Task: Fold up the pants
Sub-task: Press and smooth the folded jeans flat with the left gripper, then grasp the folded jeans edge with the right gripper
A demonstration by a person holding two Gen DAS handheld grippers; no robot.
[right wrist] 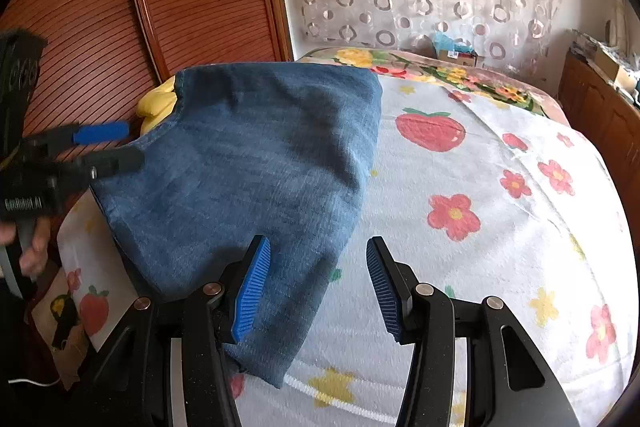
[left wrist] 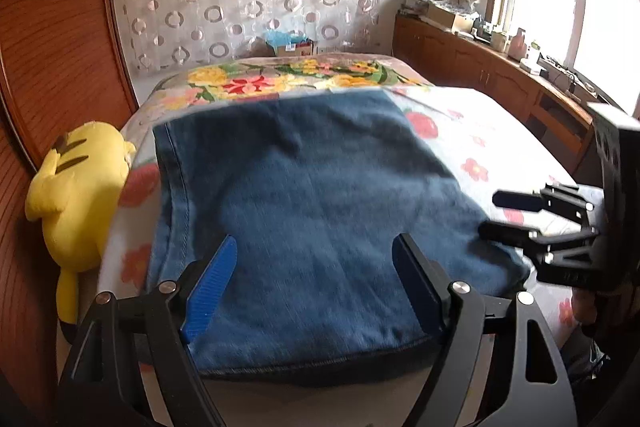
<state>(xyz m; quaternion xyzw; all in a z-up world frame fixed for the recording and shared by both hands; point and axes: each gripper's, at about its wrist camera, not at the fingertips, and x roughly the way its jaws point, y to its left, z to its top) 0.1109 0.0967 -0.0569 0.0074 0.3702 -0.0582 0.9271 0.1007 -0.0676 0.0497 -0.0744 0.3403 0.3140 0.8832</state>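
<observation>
Folded blue denim pants (right wrist: 248,163) hide most of the yellow plush toy (right wrist: 154,105); cluttered wooden sideboard items (left wrist: 496,35) too small to identify.

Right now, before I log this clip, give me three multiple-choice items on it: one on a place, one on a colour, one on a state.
1. The yellow plush toy lies where?
A. At the bed's edge, by the wooden panel
B. On the window counter
C. On top of the jeans

2. The folded jeans are what colour?
A. Black
B. Blue
C. Beige

3. The left gripper is:
A. Open, gripping nothing
B. Shut on the jeans
C. Shut on the toy

Answers: 1 A, toy sits beside the panel; 2 B, blue denim; 3 A, fingers spread above the denim.
</observation>
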